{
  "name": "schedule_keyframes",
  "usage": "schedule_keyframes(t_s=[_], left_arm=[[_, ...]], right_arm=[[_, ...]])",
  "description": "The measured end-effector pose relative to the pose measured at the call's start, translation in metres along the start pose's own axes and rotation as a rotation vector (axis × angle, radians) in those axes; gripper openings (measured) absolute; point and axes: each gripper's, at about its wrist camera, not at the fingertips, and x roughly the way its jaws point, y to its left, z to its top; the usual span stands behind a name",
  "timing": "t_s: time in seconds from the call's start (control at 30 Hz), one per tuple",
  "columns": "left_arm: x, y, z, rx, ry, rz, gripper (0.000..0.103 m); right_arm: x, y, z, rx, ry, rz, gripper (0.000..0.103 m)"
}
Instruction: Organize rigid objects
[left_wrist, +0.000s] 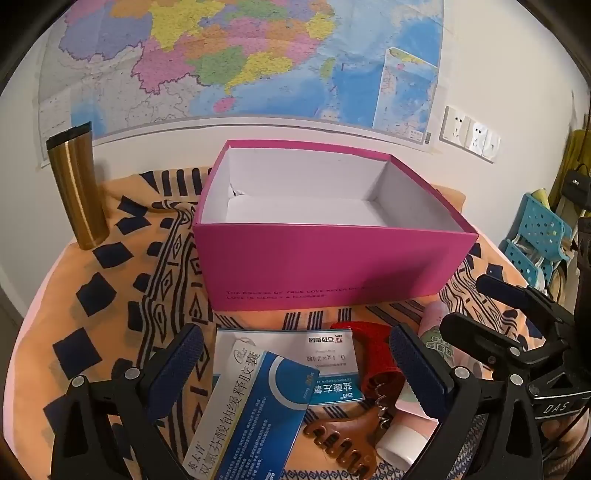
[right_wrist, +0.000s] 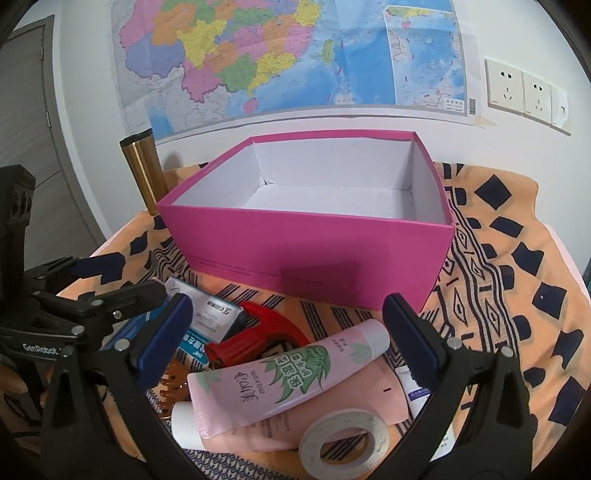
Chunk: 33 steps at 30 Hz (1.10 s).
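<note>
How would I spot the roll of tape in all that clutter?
Find the big pink box on the patterned cloth. In the pile in front of it, look nearest the camera, just below the pink aloe tube. The roll of tape is the only flat, off-white ring with a hole through its middle.

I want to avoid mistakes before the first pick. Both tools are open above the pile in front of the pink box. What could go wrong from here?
1. The blue medicine box lies on top of a white one; gripping it may drag the lower one along.
2. The pink tube leans on other items and could slide or push the tape roll.
3. The left tool and right tool are close together and may collide.
</note>
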Motion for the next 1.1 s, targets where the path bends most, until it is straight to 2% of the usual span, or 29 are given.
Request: schedule_keyframes(t_s=[0.8, 1.03, 1.1], left_arm=[[-0.007, 0.008, -0.005, 0.001, -0.007, -0.008, 0.103], [-0.030, 0.034, -0.024, -0.003, -0.030, -0.068, 0.103], [-0.034, 0.043, -0.031, -0.026, -0.015, -0.094, 0.102]], right_arm=[[0.007, 0.007, 0.003, -0.015, 0.018, 0.057, 0.103], [0.018, 0.018, 0.007, -0.050, 0.064, 0.143, 0.099], [0.023, 0.025, 0.009, -0.067, 0.078, 0.179, 0.093]])
